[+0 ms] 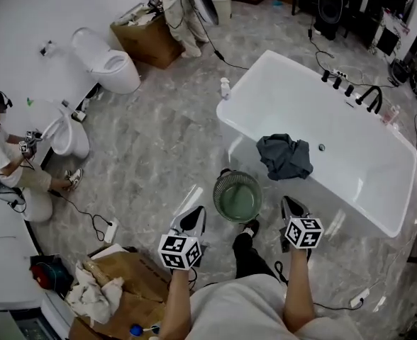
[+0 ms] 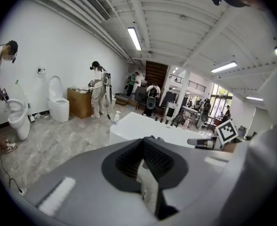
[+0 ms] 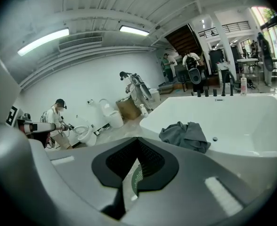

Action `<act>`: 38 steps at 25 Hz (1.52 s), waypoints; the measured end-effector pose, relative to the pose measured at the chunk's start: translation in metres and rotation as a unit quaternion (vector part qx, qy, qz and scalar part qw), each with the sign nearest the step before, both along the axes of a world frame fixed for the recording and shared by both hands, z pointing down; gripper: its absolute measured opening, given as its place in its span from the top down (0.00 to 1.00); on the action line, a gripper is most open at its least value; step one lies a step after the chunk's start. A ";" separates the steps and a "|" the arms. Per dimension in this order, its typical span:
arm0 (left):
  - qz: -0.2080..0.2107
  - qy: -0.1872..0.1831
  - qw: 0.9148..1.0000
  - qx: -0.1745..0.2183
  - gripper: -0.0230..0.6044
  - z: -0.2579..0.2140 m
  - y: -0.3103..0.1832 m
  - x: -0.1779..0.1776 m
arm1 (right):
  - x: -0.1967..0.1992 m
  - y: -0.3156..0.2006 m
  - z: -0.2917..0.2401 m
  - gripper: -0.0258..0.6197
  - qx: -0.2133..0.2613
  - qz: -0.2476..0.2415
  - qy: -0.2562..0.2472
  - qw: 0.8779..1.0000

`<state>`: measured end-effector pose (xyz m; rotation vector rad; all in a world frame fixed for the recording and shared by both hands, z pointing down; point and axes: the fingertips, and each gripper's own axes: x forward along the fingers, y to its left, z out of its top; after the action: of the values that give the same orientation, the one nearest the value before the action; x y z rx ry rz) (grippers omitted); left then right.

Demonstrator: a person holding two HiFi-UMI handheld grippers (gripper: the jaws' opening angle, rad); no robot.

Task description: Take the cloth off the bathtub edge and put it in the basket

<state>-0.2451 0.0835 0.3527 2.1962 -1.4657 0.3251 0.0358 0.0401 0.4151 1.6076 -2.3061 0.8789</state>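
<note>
One cloth (image 1: 285, 156), one basket (image 1: 221, 190) (green); right claw (image 3: 137, 141) closed, left claw (image 2: 144, 139) seemingly closed.

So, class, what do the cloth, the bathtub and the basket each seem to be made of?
Cloth: soft matt dark-grey fabric, since it lies crumpled in folds.
Bathtub: smooth glossy white, probably acrylic or enamel; light reflects off it.
Basket: fine mesh or ribbed plastic, greenish inside; too small to tell.

A dark grey cloth (image 1: 285, 156) lies crumpled and bunched over the near edge of a white bathtub (image 1: 241, 130), partly draped inside. A round green mesh basket (image 1: 220, 190) stands upright on the floor just beside that edge, apart from the cloth.
</note>
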 end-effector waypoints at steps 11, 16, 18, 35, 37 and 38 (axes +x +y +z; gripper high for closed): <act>0.060 -0.021 0.998 -0.023 0.87 0.015 -0.148 0.025 | 0.003 -0.128 0.034 0.96 -0.027 0.032 -0.014 0.999; 0.120 -0.022 0.992 -0.032 0.87 0.026 -0.192 0.071 | 0.031 -0.140 0.038 0.96 -0.031 0.074 -0.017 0.997; 0.155 -0.024 0.987 -0.036 0.87 0.034 -0.201 0.094 | 0.052 -0.139 0.040 0.96 -0.028 0.112 -0.021 0.993; 0.400 -0.017 0.914 -0.062 0.87 0.152 -0.261 0.221 | 0.105 -0.120 0.122 0.96 -0.044 0.296 0.036 0.954; 0.399 -0.016 0.915 -0.061 0.87 0.170 -0.276 0.219 | 0.104 -0.133 0.134 0.96 -0.041 0.299 0.065 0.951; 0.395 -0.014 0.916 -0.063 0.87 0.180 -0.281 0.218 | 0.103 -0.140 0.140 0.95 -0.039 0.294 0.080 0.952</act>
<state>-0.0271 -0.1979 0.5328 2.5785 -0.4705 0.6872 0.1383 -0.0997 0.5552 2.2797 -1.6726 0.8863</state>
